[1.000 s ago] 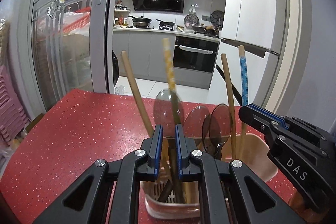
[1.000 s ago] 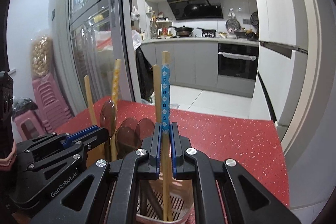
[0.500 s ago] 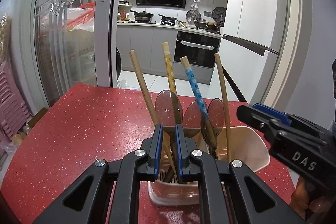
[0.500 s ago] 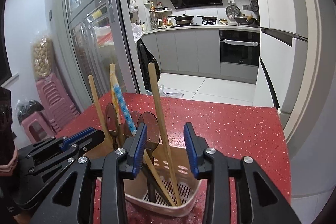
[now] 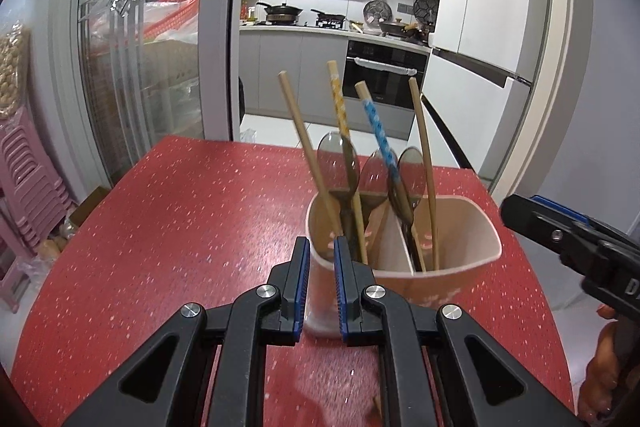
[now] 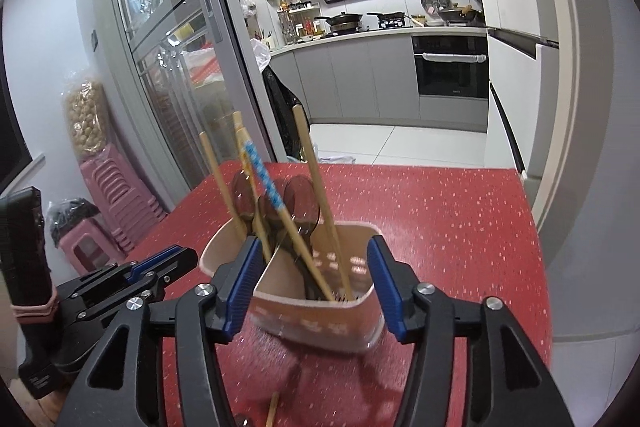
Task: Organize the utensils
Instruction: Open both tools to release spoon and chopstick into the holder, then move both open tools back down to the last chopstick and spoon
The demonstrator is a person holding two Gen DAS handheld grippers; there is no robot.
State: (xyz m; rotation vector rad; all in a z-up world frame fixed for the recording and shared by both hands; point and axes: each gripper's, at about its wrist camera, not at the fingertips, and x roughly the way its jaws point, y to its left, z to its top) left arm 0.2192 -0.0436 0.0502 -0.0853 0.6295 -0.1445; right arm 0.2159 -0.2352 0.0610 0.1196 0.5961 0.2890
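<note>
red speckled table (image 5: 168, 227) at the doorway of a grey kitchen, oven (image 6: 452, 67) and hob beyond. pink holder (image 5: 460, 267) standing on the table just ahead of both grippers, split by a wall into two compartments. left gripper (image 5: 321, 255) low in its own view, blue pads (image 5: 301, 279) nearly closed with only a narrow gap, nothing between them; near rim of the holder just beyond the tips, contact not clear. right gripper (image 6: 316, 279) released, jaws wide apart, blue pads (image 6: 240, 279) flanking the near end of the holder (image 6: 320, 319) on either side; contact with the walls not clear. right gripper also seen at the right edge of the left view (image 5: 576, 239), left gripper at the lower left of the right view (image 6: 132, 279). in the holder, leaning upright: plain chopstick (image 5: 308, 151) and yellow-patterned chopstick (image 5: 340, 111) in the compartment ahead of the left gripper; blue-patterned chopstick (image 5: 378, 131) and a second plain chopstick (image 5: 422, 155) in the compartment to its right; three dark translucent spoons (image 5: 338, 163) bowl-up between the sticks. one more wooden stick (image 6: 273, 409) lying on the table beneath the right gripper, mostly out of view. pink stools (image 6: 116, 187) stacked far left of the table.
</note>
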